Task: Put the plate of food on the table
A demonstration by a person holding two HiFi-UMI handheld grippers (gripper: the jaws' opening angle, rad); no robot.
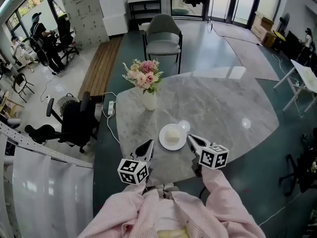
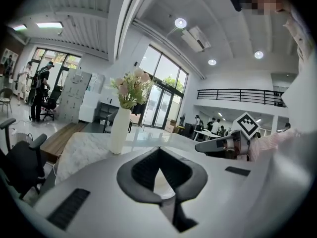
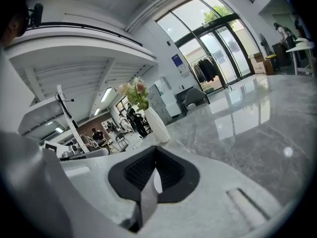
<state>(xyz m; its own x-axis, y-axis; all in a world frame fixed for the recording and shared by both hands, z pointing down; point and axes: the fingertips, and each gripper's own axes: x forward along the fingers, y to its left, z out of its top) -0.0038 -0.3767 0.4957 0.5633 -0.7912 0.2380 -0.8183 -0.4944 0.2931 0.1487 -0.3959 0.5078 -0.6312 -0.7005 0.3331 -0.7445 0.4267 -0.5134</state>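
Observation:
A white plate with a pale mound of food rests on the grey marble table, near its front edge. My left gripper hovers just off the plate's lower left with its jaws together and nothing between them. My right gripper points at the plate's right rim, very near it, also shut and empty. In the left gripper view the shut left gripper shows a sliver of white plate beyond it, and the right gripper lies across from it. The right gripper has its pads pressed together.
A white vase of pink flowers stands on the table behind the plate, also visible as the vase and the vase. A grey chair stands beyond the table. A black office chair sits at the left.

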